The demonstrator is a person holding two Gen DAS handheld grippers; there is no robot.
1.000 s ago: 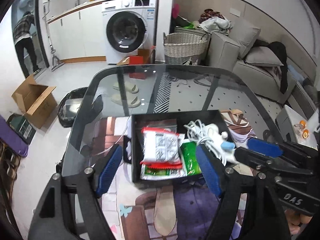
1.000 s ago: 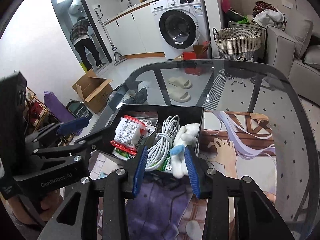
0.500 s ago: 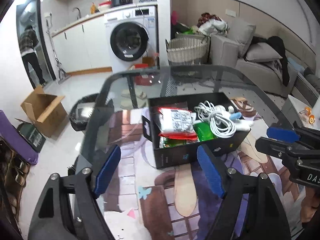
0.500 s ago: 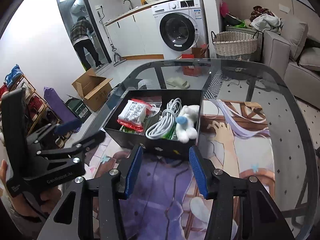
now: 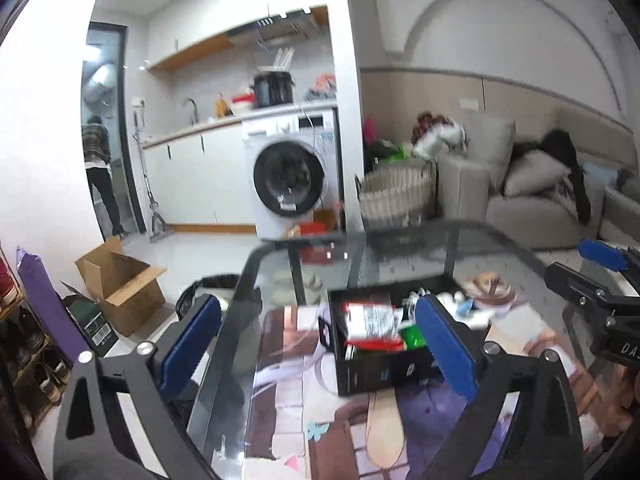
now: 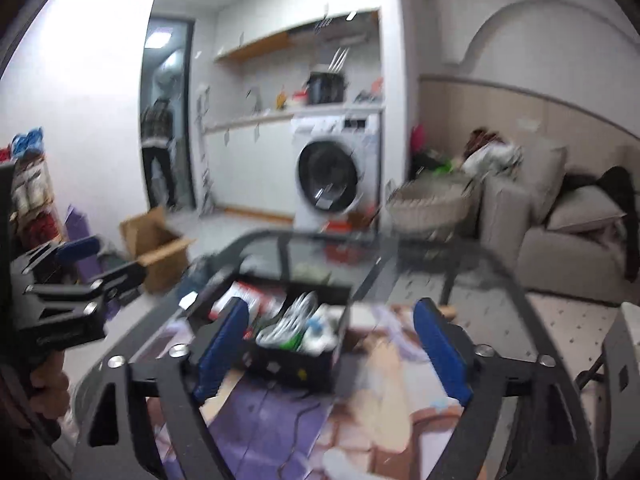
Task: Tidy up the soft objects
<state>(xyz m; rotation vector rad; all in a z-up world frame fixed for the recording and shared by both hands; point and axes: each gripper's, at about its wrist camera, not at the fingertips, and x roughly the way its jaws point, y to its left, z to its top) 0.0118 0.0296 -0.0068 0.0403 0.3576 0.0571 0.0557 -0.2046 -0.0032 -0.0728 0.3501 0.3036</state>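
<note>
Blur smears both of my views. Starting at the left, my left gripper (image 5: 320, 344) has its jaws spread wide and opening further, with nothing gripped; its left pad hangs off the table's left edge, its right pad sits in front of the black box (image 5: 376, 372). That box stands on the glass table (image 5: 400, 244), on the printed mat (image 6: 280, 420) covering the near half, toward the table's left side and well short of the far edge. Inside it, from left to right, I see a red-and-white packet (image 5: 370, 320) lying on top, a green packet (image 5: 412, 336) beside it, a coil of white cable (image 6: 292, 320), then a white plush toy (image 6: 326, 334) with a pale blue spot at the box's right end. All 4 things lie within the box walls. Further right, my right gripper (image 6: 332, 354) also has its jaws parted and still widening, empty, with the box seen between the 2 blue pads but not touched by either. Each gripper shows at the side of the other's view, held over the near part of the table.
</note>
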